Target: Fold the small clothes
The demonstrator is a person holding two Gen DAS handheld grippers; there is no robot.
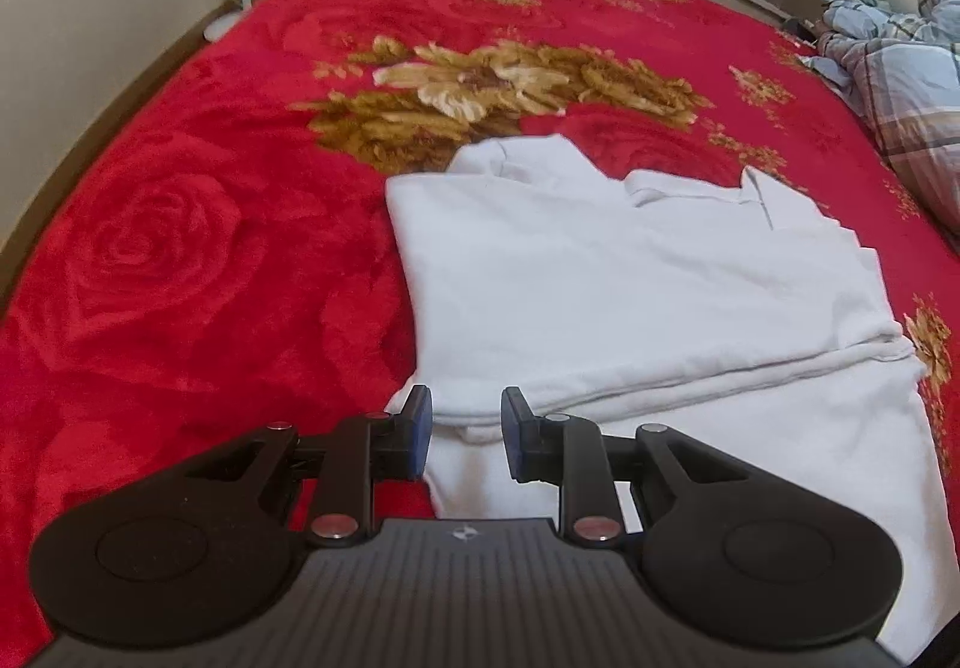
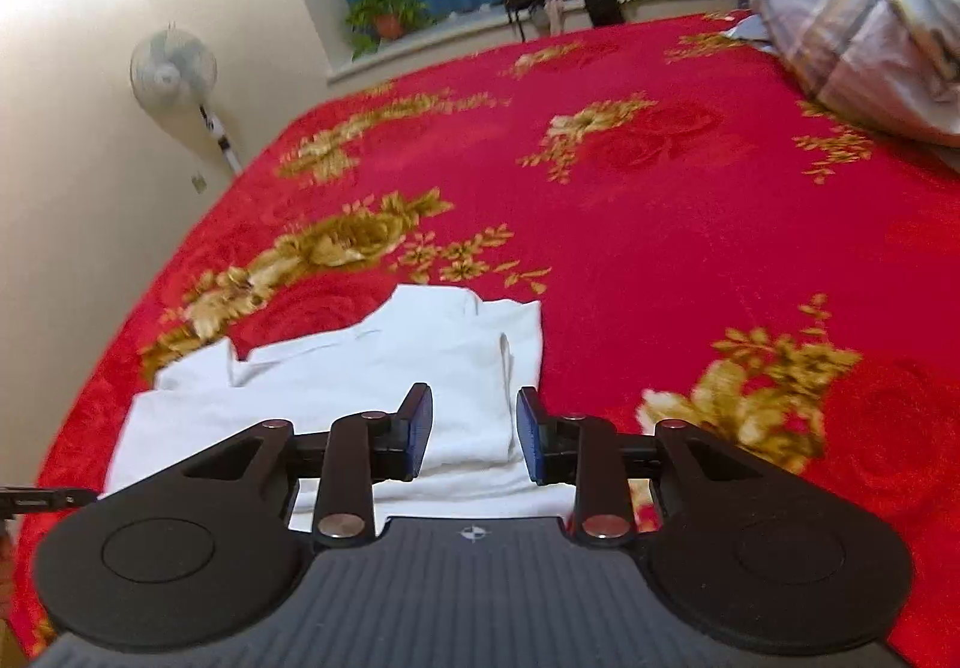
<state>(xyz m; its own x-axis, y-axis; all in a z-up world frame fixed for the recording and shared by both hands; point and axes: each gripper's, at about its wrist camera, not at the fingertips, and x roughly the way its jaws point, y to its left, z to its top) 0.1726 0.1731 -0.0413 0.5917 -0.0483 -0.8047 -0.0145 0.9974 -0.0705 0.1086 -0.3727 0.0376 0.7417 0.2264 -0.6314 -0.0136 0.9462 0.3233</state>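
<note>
The white collared cotton shirt [image 1: 630, 278] lay partly folded on the red plush blanket with gold rose print [image 1: 210, 248] that covered the bed. In the left wrist view the garment occupied the centre and right of the frame. Its collar [image 1: 690, 188] sat at the far edge, with one collar point turned up. One smooth panel had been folded over the body, giving a straight fold line that ran diagonally from near the tool toward the right. Beneath that line a lower layer of the same white fabric extended toward the near right corner of the frame. Stacked layer edges were visible along the right side of the fold. The cloth surface appeared flat, with only slight creasing near the collar.

The left tool [image 1: 466, 437] hung just above the near edge of the shirt. Its blue-padded jaws stood apart, and no fabric was pinched between them.

In the right wrist view the shirt [image 2: 360, 386] lay at lower left, with its folded edge running under the tool. The right tool [image 2: 474, 437] was above that edge, jaws parted, with nothing gripped. This view was somewhat blurred.

A blue and grey plaid quilt [image 2: 858, 8] was bunched at the far right of the bed, well apart from the shirt. A white pedestal fan [image 2: 174, 68] stood by the wall.
</note>
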